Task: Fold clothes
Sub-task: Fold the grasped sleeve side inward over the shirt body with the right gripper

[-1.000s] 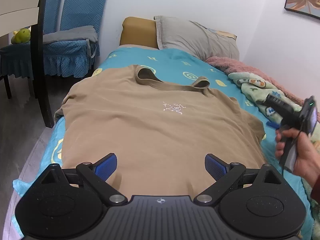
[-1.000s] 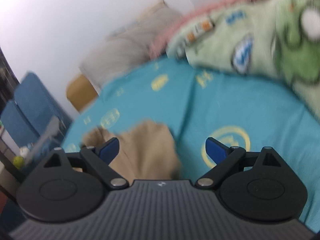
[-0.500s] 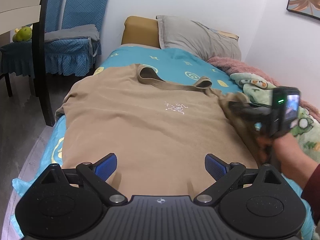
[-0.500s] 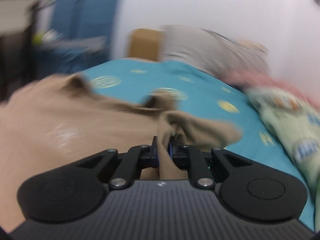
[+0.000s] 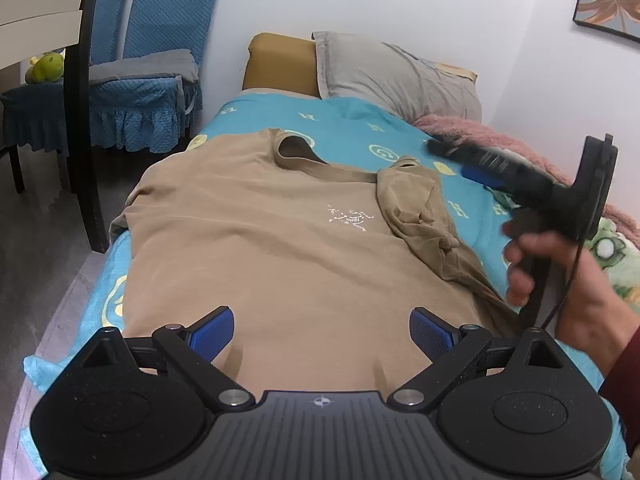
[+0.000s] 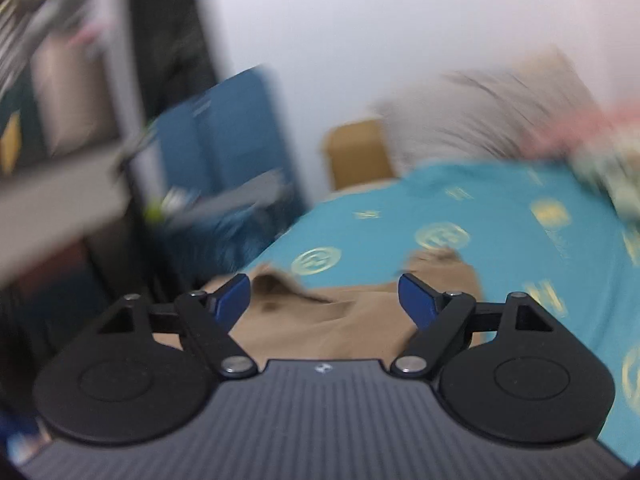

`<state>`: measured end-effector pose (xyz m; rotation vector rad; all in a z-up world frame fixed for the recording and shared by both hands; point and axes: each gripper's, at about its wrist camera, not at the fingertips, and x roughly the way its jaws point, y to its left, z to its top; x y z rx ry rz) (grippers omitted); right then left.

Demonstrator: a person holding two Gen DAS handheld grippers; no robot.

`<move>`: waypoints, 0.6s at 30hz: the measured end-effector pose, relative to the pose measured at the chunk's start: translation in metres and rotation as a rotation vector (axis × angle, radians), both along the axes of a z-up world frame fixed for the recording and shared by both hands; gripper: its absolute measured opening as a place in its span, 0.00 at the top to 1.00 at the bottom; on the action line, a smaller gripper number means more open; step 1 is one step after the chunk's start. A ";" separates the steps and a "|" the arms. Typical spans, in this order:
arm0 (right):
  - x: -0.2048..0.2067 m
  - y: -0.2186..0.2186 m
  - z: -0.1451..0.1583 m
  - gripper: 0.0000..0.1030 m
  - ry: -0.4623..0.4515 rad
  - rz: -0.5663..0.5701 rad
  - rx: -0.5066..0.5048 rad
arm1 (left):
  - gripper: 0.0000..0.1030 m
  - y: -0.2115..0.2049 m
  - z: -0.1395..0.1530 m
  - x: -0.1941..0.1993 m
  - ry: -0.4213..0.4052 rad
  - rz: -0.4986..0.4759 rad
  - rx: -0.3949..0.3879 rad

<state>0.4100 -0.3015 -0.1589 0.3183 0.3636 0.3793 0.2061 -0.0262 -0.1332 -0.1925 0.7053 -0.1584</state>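
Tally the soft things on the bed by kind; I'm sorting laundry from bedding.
Shirt: 1
Pillows: 2, one grey and one tan
Blankets: 2, one pink and one green print
Total: 5

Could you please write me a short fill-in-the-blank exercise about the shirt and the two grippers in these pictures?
1. The tan T-shirt lies spread on a bed sheet coloured ____.
2. The jaws of the left gripper stand ____.
3. The shirt's ____ sleeve is folded onto its body.
4. The right gripper holds ____ between its jaws.

Missing words: blue; open; right; nothing
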 end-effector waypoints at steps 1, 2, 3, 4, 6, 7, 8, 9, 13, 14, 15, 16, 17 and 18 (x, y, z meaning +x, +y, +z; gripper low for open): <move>0.007 -0.013 -0.004 0.19 0.062 -0.032 0.062 | 0.07 0.000 0.000 0.000 0.001 -0.001 -0.002; 0.012 -0.019 -0.011 0.20 0.101 -0.043 0.087 | 0.07 0.001 -0.001 0.001 0.001 -0.001 -0.004; 0.016 -0.025 -0.018 0.26 0.139 -0.052 0.109 | 0.07 0.001 -0.001 0.001 0.005 -0.001 -0.008; 0.020 -0.031 -0.025 0.28 0.176 -0.062 0.131 | 0.07 0.002 -0.002 0.002 0.008 0.000 -0.013; 0.026 -0.039 -0.038 0.29 0.223 -0.071 0.150 | 0.07 0.002 -0.003 0.002 0.012 0.003 -0.021; 0.027 -0.039 -0.043 0.32 0.237 -0.067 0.147 | 0.07 0.003 -0.003 0.003 0.013 0.003 -0.023; 0.027 -0.040 -0.046 0.41 0.255 -0.059 0.148 | 0.07 0.003 -0.004 0.003 0.014 0.002 -0.025; 0.026 -0.039 -0.049 0.45 0.269 -0.049 0.147 | 0.07 0.003 -0.004 0.003 0.014 0.002 -0.027; 0.021 -0.027 -0.049 0.49 0.227 -0.020 0.042 | 0.07 0.003 -0.007 0.004 0.022 0.000 -0.030; 0.024 -0.024 -0.052 0.49 0.236 -0.023 0.028 | 0.07 0.003 -0.007 0.004 0.024 -0.001 -0.031; 0.028 -0.021 -0.054 0.49 0.246 -0.026 0.015 | 0.07 0.002 -0.008 0.004 0.026 -0.002 -0.030; 0.030 -0.020 -0.056 0.50 0.261 -0.036 0.004 | 0.07 0.002 -0.009 0.005 0.028 -0.003 -0.028; 0.031 -0.020 -0.058 0.51 0.270 -0.041 0.003 | 0.07 0.002 -0.009 0.005 0.029 -0.003 -0.026; 0.031 -0.020 -0.061 0.50 0.278 -0.046 0.002 | 0.07 0.002 -0.010 0.005 0.030 -0.003 -0.025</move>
